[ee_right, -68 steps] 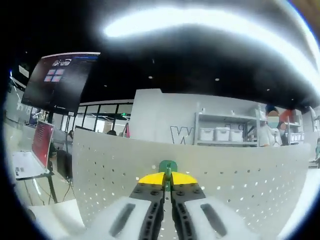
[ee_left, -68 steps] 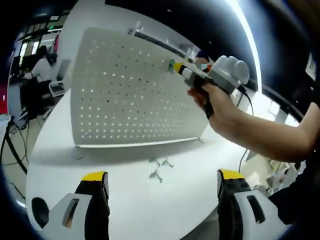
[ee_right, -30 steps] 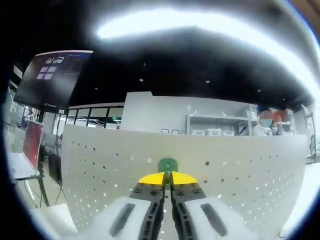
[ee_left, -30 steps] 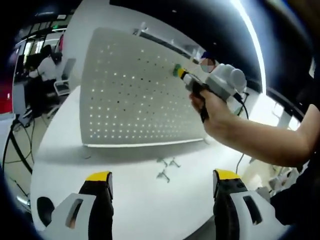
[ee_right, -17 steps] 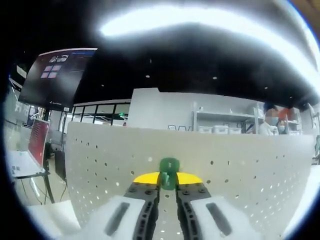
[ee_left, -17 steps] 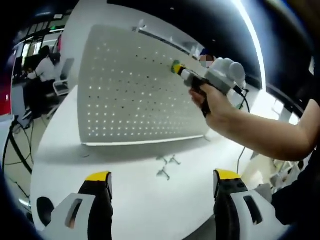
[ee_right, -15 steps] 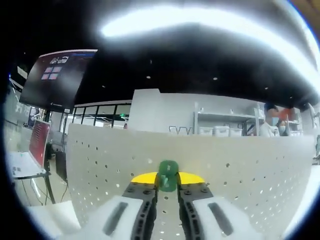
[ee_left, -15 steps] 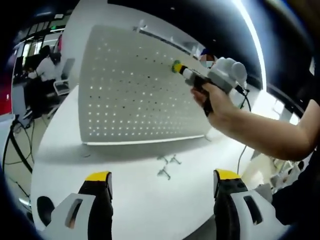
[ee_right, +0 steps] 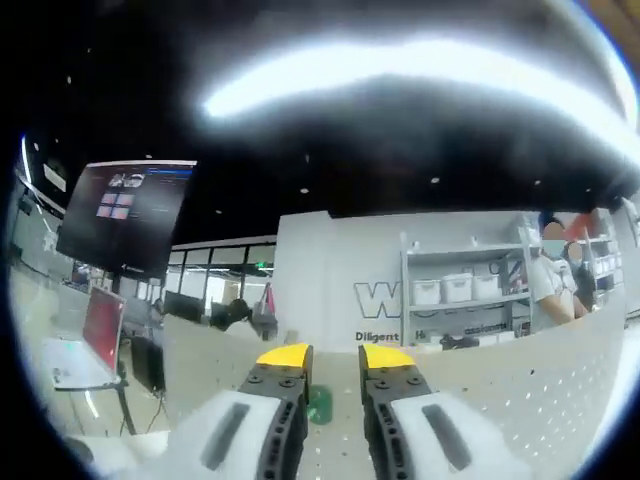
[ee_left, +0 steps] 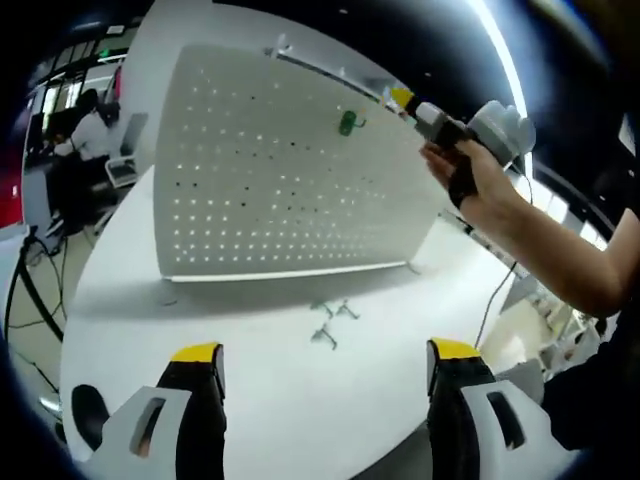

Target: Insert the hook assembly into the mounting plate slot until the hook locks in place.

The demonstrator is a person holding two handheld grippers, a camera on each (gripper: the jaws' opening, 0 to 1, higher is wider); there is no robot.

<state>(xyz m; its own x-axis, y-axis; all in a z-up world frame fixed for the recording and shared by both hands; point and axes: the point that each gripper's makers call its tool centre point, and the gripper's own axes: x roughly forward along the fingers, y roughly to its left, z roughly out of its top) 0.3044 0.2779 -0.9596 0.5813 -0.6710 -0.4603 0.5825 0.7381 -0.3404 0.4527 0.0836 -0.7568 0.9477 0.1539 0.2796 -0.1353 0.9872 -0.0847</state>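
white table (ee_left: 250, 400) spreads out below, and the pegboard (ee_left: 270, 180) stands upright on it. green hook (ee_left: 347, 123) sits in the upper part of the board, hanging on its own. right gripper (ee_left: 403, 99), held in a hand (ee_left: 470, 180), is off to the hook's right and apart from it, jaws slightly parted with nothing between. in the right gripper view the hook (ee_right: 319, 404) peeks low between those jaws. left gripper (ee_left: 325, 352) hovers wide open over the table. a few small metal hooks (ee_left: 330, 322) lie by the board's foot.
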